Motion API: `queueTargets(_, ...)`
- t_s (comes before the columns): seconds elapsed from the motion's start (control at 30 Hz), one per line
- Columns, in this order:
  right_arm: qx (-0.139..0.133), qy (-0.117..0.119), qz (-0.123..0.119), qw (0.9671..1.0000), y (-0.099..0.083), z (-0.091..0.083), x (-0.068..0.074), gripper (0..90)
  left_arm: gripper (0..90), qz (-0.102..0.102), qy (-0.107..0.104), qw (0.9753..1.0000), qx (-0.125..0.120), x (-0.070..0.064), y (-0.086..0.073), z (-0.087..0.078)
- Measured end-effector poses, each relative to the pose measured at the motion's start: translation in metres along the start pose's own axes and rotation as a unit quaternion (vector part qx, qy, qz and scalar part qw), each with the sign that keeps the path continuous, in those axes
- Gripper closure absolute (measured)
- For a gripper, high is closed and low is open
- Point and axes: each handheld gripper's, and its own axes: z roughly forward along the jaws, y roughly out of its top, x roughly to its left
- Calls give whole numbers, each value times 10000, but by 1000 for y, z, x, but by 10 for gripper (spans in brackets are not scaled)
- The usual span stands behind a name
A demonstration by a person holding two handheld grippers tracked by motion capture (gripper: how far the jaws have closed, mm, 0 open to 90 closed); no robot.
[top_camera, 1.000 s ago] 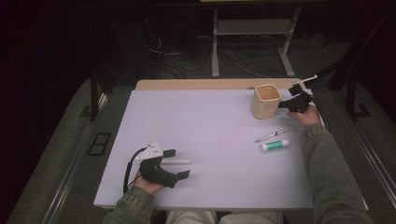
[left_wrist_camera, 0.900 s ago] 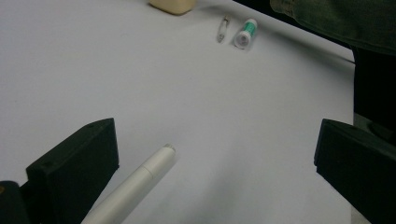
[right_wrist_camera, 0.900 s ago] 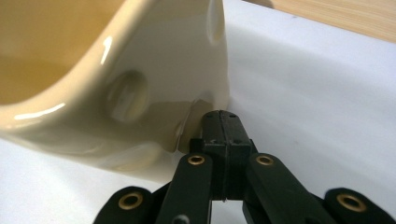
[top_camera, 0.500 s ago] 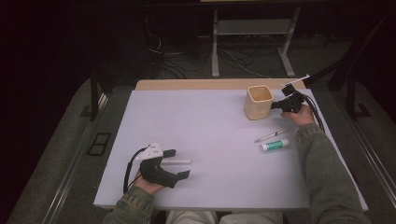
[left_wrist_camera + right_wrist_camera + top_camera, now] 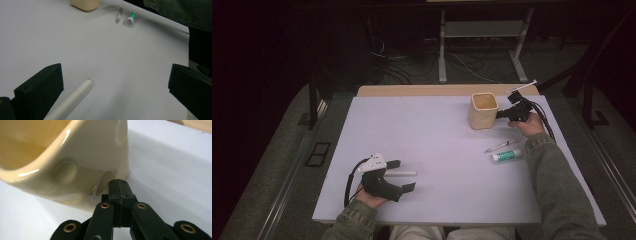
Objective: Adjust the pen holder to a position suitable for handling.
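Right tool touches cup — pen, tube lie nearby.

Left gripper low at near edge, jaws spread wide. Right gripper at far right, jaws pressed together, forearm extended.

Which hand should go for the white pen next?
Left. The left tongs are open with the white pen lying between the jaws, beside one of them. The right tongs are shut, pressed against the cream cup across the table.
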Motion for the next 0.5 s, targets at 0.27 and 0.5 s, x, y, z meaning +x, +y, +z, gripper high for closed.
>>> queueTargets(0.27, 102, 16, -158, 9998, 5, 5, 13, 897, 0, 25, 1, 10000, 12, 0, 0, 0)
queueTargets(0.5, 142, 72, -229, 9996, 11, 13, 22, 897, 0, 19, -8, 10000, 9, -1, 0, 0)
